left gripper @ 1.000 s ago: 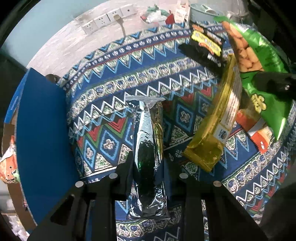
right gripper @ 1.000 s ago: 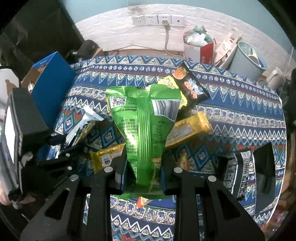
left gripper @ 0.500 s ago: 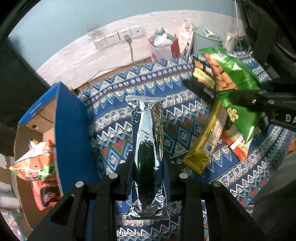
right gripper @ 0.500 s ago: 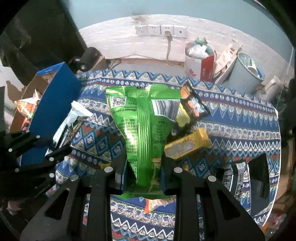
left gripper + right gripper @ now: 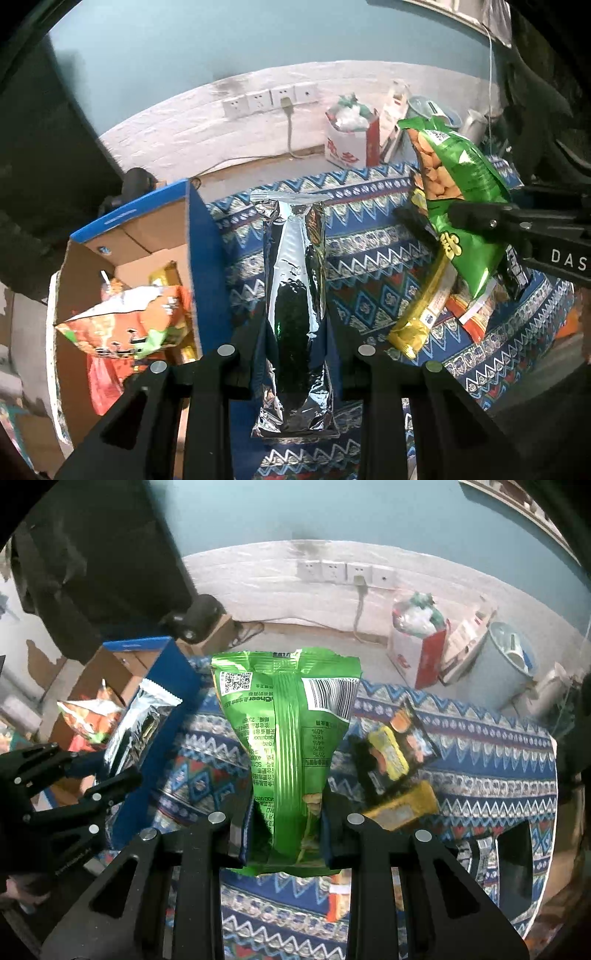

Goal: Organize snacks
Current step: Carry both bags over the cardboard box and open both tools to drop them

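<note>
My left gripper (image 5: 295, 343) is shut on a silver foil snack packet (image 5: 295, 295), held upright above the patterned table (image 5: 369, 251). The right gripper (image 5: 286, 823) is shut on a green snack bag (image 5: 288, 738), also lifted off the table. In the left wrist view that green bag (image 5: 461, 199) hangs at the right in the other gripper. In the right wrist view the silver packet (image 5: 144, 720) shows at the left beside the blue cardboard box (image 5: 162, 701). The open box (image 5: 147, 258) stands left of the table and holds orange snack bags (image 5: 125, 325).
A gold packet (image 5: 424, 306), a black and yellow packet (image 5: 395, 753) and another gold one (image 5: 406, 805) lie on the cloth. Behind the table stand a red and white bag (image 5: 417, 646) and a grey bin (image 5: 502, 664) by the wall sockets (image 5: 347, 572).
Both grippers have risen with their packets and drawn back from the table. The box interior with its orange bags has come into view at the left.
</note>
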### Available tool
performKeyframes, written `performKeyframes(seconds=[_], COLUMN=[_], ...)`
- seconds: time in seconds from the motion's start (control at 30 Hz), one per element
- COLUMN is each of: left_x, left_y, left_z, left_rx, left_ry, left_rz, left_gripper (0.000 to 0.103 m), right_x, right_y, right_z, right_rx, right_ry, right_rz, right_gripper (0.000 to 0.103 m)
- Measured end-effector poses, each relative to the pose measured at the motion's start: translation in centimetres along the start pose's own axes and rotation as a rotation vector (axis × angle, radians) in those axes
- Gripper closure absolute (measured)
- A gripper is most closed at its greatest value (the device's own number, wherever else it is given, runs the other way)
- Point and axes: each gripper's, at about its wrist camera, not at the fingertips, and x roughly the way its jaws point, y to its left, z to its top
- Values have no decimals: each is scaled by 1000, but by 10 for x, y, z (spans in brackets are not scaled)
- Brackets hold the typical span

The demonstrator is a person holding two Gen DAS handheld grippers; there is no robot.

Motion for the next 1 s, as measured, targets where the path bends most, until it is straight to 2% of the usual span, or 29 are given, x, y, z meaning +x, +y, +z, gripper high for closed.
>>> performKeyframes(seconds=[0.47, 1.0], left_x=[-29, -45], left_y=[53, 141], left_z=[-6, -29], left_rx=[-81, -242], left_ry=[-82, -111], left_rz=[26, 62], left_gripper=[75, 75], right_x=[1, 24], right_y=[61, 142], right_z=[35, 72], right_rx=[-77, -177], right_ry=[-32, -29], right_rz=[46, 105], right_gripper=[77, 77])
